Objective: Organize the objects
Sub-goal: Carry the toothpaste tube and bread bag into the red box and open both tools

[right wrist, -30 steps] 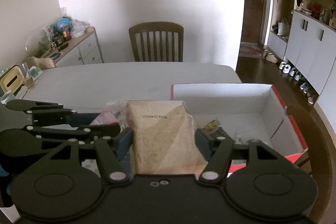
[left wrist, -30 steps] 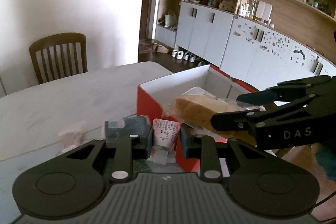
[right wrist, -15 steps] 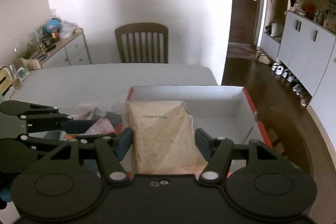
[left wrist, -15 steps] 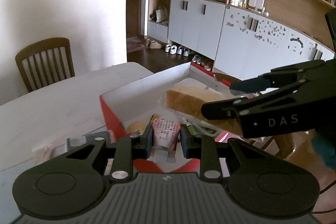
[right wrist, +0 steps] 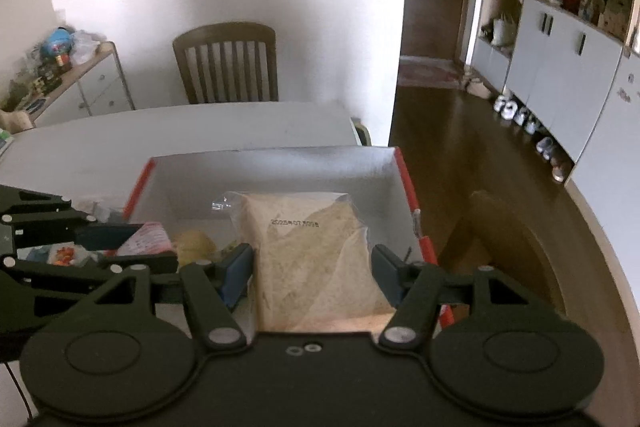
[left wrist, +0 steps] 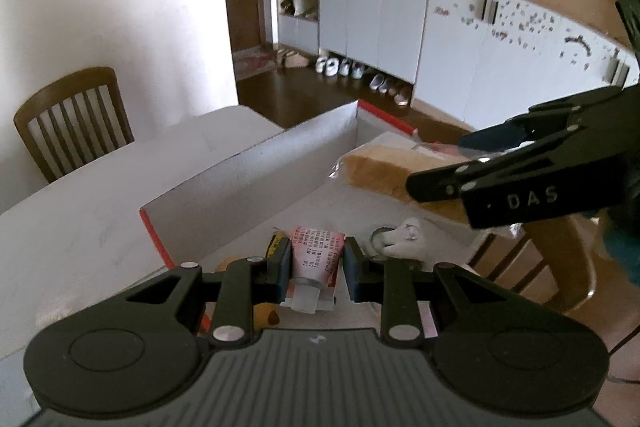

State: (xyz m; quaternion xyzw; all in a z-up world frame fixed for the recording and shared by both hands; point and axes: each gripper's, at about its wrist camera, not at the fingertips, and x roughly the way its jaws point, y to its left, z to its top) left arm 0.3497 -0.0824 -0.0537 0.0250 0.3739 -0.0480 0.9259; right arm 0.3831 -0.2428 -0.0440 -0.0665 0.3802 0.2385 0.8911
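Left hand-held gripper (left wrist: 314, 269) clamps pink tube (left wrist: 316, 259); right hand-held gripper (right wrist: 312, 267) grips bagged bread (right wrist: 308, 251). We hold both above red box (right wrist: 272, 167), some items inside; release remains.

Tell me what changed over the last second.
Both grippers carried their loads in over the red box: the left gripper with its pink tube, the right gripper with its bagged bread. Neither grip changed; the box stayed put.
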